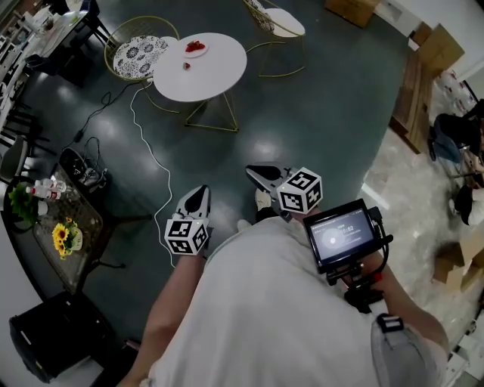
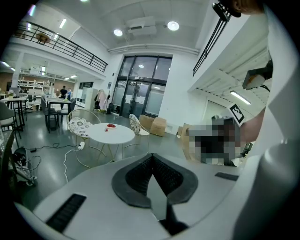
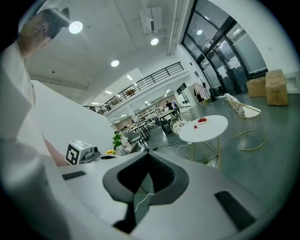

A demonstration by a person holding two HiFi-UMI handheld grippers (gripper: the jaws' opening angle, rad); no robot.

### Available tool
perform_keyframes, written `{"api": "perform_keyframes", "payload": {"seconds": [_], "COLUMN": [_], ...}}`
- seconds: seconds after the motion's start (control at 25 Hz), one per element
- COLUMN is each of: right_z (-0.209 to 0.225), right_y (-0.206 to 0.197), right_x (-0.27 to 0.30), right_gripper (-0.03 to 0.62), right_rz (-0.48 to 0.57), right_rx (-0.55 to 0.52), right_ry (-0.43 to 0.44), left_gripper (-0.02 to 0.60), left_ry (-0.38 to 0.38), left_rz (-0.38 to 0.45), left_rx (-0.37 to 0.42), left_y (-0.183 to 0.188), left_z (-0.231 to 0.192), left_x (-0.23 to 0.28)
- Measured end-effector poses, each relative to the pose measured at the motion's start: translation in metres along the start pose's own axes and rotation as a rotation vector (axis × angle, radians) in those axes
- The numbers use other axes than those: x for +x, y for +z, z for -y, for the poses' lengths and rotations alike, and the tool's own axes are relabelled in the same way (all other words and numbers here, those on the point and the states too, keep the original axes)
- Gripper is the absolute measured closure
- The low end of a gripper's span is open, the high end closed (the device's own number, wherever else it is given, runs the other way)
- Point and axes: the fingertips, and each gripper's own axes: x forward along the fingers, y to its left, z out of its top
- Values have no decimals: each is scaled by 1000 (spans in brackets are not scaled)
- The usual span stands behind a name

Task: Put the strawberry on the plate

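A wide hall with a dark green floor (image 1: pixel 325 113) spreads out below. A person in a white shirt (image 1: pixel 265 302) stands at the near edge, well apart from everything on the far side. Far off and a little to the left stands a round white desk (image 1: pixel 200 72) on thin gold legs. A gold wire chair with a patterned cushion (image 1: pixel 140 53) sits at its left, and a second gold chair (image 1: pixel 280 23) stands to its right. A white cable (image 1: pixel 151 151) trails across the floor from under the desk toward the person. Against the left wall is a dark side table (image 1: pixel 72 227) with sunflowers (image 1: pixel 62 236) on it. The person holds both tools out in front, low over the floor and pointing toward the desk. The left gripper (image 1: pixel 201 189) has its jaws together with nothing between them. The right gripper (image 1: pixel 253 171), just beside it, also has its jaws together and empty. A small lit screen (image 1: pixel 342 233) is mounted by the right hand. On the far part of the desk lies a small white plate (image 1: pixel 195 49) with red fruit on it. The strawberry (image 1: pixel 187 66) lies alone on the bare desk top, just to the near side of the plate and not touching it, far out of reach of both grippers.
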Motion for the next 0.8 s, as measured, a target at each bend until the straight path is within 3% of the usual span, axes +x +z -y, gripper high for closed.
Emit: {"api": "perform_keyframes", "payload": {"seconds": [0.48, 0.8], "right_z": [4, 34], "right_y": [-6, 6], "right_x": [-1, -7], "right_gripper": [586, 586], "right_rz": [-16, -17], "right_rx": [7, 19], "right_ry": [-28, -17], "left_gripper": [575, 575], "left_ry": [-11, -5], "left_rz": [-18, -29], "left_rx": [-4, -11], "left_y": [-5, 4], "left_z": [-2, 8], "left_x": [4, 37]}}
